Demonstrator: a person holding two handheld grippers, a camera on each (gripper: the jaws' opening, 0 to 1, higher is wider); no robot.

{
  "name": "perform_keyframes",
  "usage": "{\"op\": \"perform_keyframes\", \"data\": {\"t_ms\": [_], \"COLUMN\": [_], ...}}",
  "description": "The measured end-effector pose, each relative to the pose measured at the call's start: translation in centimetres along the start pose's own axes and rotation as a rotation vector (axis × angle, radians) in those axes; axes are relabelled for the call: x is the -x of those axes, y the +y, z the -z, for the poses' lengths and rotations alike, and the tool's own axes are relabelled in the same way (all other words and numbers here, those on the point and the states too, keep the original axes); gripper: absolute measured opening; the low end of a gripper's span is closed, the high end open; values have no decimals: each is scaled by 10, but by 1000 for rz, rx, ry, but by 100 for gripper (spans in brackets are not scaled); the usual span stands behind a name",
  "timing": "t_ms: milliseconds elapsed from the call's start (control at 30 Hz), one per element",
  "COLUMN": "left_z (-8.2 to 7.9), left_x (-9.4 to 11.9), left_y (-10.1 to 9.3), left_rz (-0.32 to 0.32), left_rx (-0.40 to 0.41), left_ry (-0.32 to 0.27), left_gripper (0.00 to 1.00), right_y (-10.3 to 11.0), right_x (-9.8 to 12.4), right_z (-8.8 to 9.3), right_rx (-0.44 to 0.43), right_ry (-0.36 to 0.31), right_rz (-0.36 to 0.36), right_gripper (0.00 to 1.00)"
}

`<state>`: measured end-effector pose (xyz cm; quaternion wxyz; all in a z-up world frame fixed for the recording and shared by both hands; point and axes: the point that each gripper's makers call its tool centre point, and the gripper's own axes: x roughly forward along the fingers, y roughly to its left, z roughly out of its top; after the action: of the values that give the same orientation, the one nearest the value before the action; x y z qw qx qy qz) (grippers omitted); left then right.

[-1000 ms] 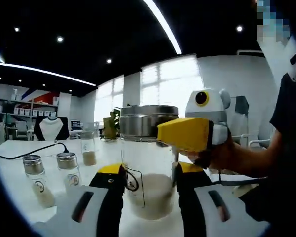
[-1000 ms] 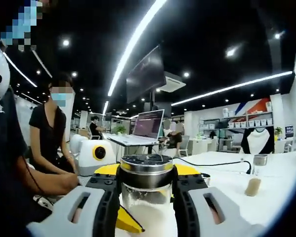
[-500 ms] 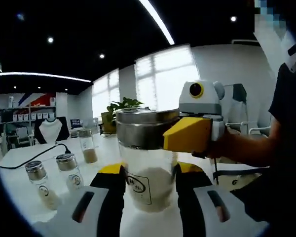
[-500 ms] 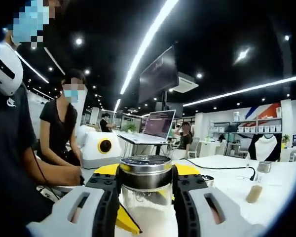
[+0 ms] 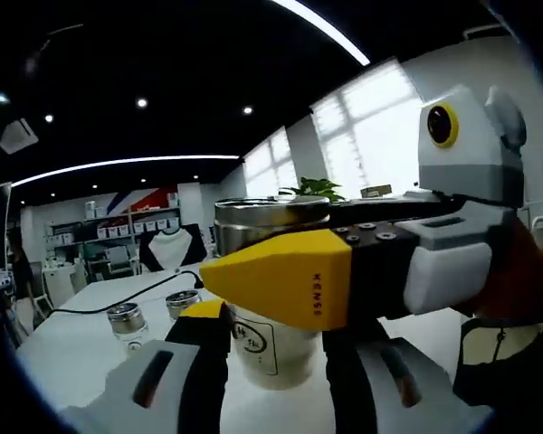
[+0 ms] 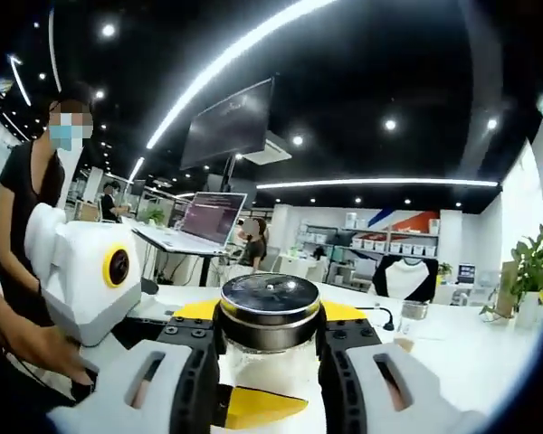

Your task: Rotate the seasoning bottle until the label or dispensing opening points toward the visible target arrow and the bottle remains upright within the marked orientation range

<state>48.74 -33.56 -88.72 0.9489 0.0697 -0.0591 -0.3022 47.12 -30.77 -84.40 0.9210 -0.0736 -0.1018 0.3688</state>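
Observation:
The seasoning bottle (image 5: 270, 348) is clear glass with white powder, a printed label facing the left gripper view and a steel lid (image 5: 271, 215). It stands upright between the jaws of my left gripper (image 5: 271, 353), which is shut on its body. My right gripper (image 5: 253, 271) reaches in from the right, its yellow jaw lying across the bottle just under the lid. In the right gripper view the lid (image 6: 270, 307) sits between the jaws of my right gripper (image 6: 270, 348), shut on it. The left gripper (image 6: 83, 276) shows at the left there.
Two small steel-capped shakers (image 5: 127, 319) and a black cable (image 5: 109, 298) lie on the white table (image 5: 63, 348) to the left. A person (image 6: 27, 208) stands close by, with a laptop (image 6: 208, 221), a small jar (image 6: 414, 310) and a plant (image 6: 525, 276) further off.
Both views have swung round with the hands, so the background has shifted. In the left gripper view the right gripper now looms closer, its yellow jaw crossing the bottle. Both grips hold.

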Motion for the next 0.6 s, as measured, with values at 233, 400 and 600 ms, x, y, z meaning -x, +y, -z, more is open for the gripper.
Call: {"op": "perform_keyframes", "data": {"t_ms": [233,400,600], "left_z": [0,-6,-7], "left_x": [-2,2,6], "left_y": [-5,-19,-27], "left_rz": [68,246,299], "left_rx": [6,113,74], "left_ry": [-14,-60,-48], "left_gripper": [43,45,46], "right_y": [-3,5,15], "right_x": [3,14,21], "right_z": [3,-4,-6], "right_rx": [-52,-119,-93], "right_ry": [27,-21,-45], "right_rz": [-35,-201,-304], "right_gripper": [38,38,38]}}
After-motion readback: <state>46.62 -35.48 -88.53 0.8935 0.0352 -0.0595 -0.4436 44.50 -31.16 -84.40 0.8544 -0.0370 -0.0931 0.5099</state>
